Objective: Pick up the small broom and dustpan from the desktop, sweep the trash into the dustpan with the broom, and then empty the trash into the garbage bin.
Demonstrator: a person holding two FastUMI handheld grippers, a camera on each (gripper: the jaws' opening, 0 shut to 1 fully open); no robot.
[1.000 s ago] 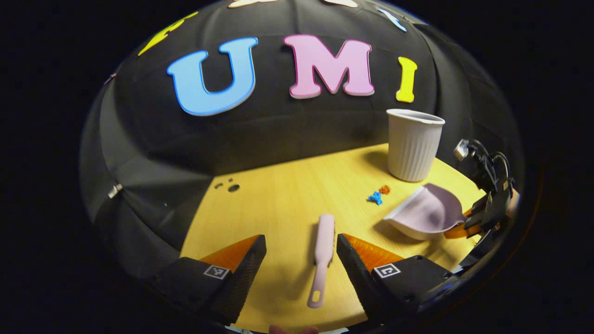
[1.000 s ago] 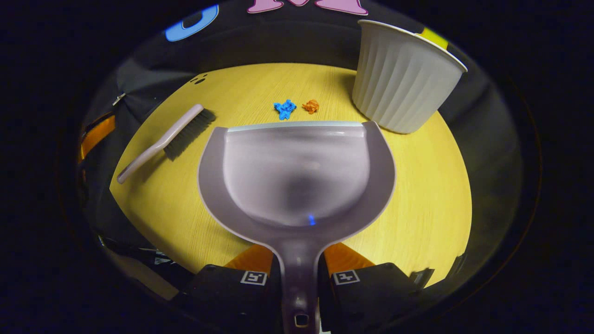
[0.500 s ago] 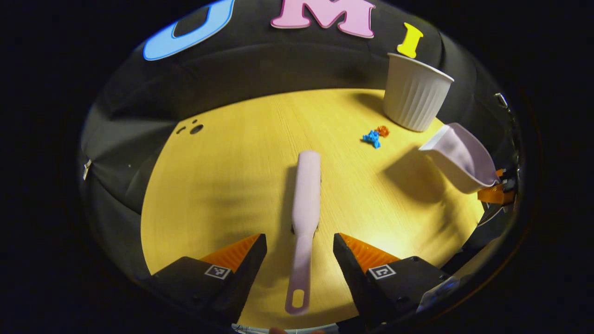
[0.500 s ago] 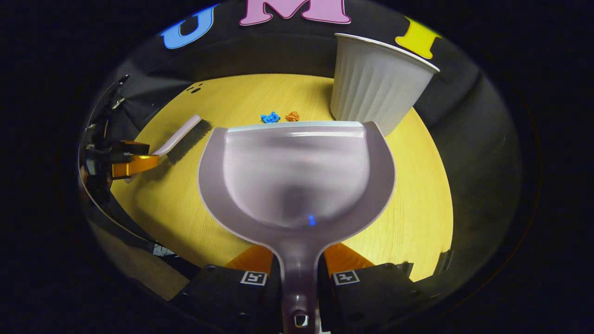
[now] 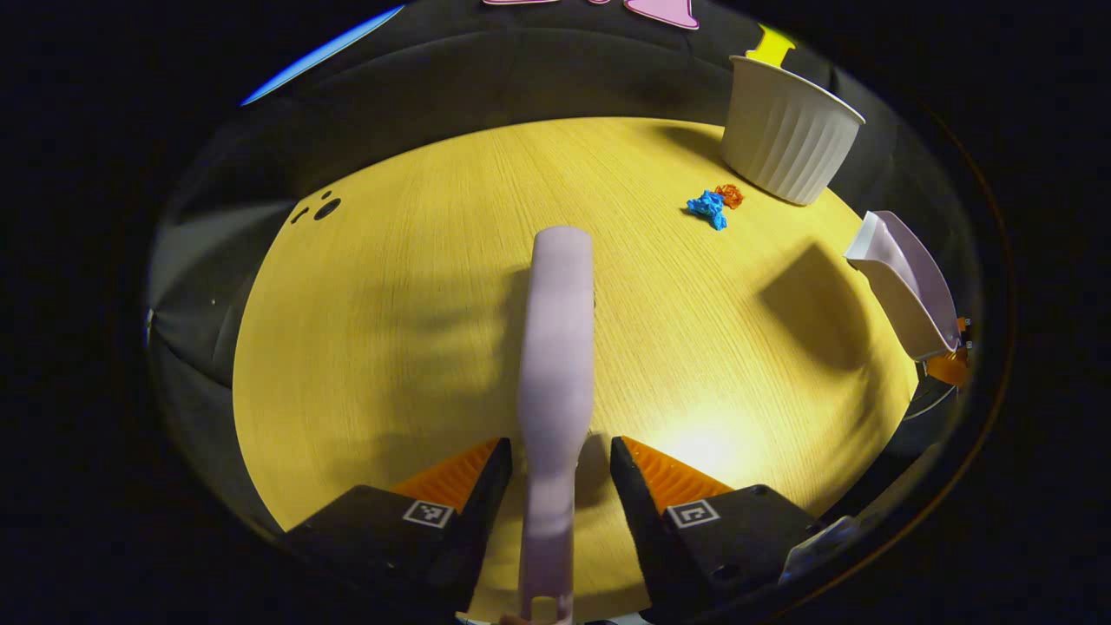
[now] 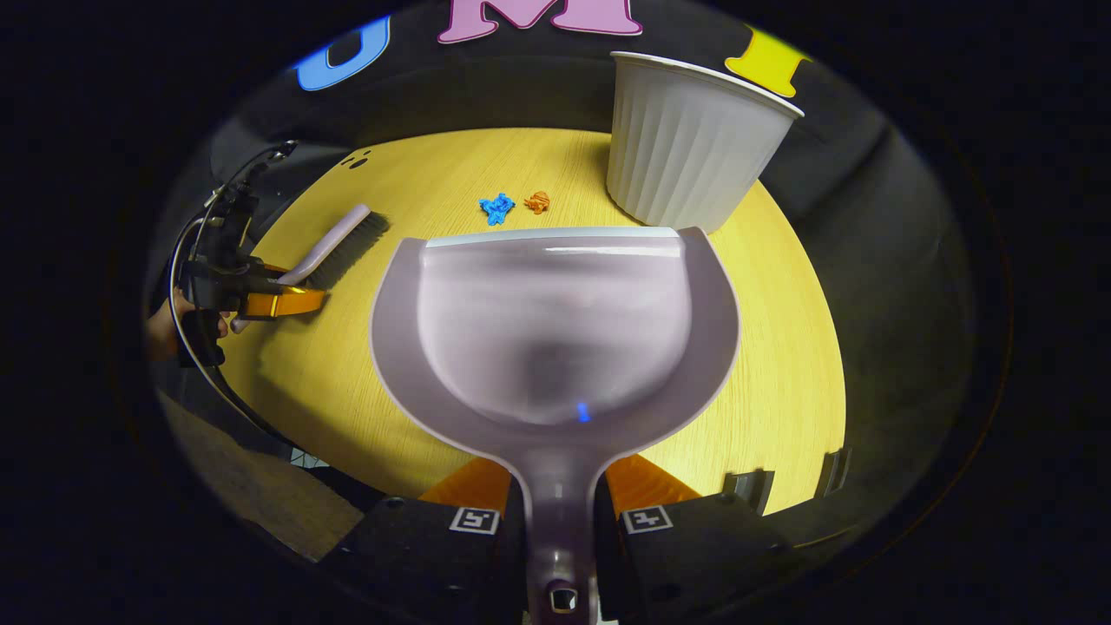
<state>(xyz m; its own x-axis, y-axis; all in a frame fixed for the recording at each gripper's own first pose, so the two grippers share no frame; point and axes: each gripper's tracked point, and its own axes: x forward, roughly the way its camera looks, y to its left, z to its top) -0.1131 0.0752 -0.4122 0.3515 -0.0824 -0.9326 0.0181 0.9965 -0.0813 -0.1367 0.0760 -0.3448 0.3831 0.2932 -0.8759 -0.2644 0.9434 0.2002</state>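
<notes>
The right tool (image 6: 560, 508) grips the dustpan (image 6: 555, 330) by its handle; the left tool (image 5: 555, 486) stands open astride the broom (image 5: 555, 347) handle on the tabletop (image 5: 417, 304).

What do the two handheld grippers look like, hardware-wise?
Both look alike. The left gripper and right gripper each have two wedge-shaped fingers with ribbed inner faces, mounted on blocky carriers. Each carrier bears a small square black-and-white marker tag. In the right gripper view, thin dark cables loop off the left gripper's body.
</notes>
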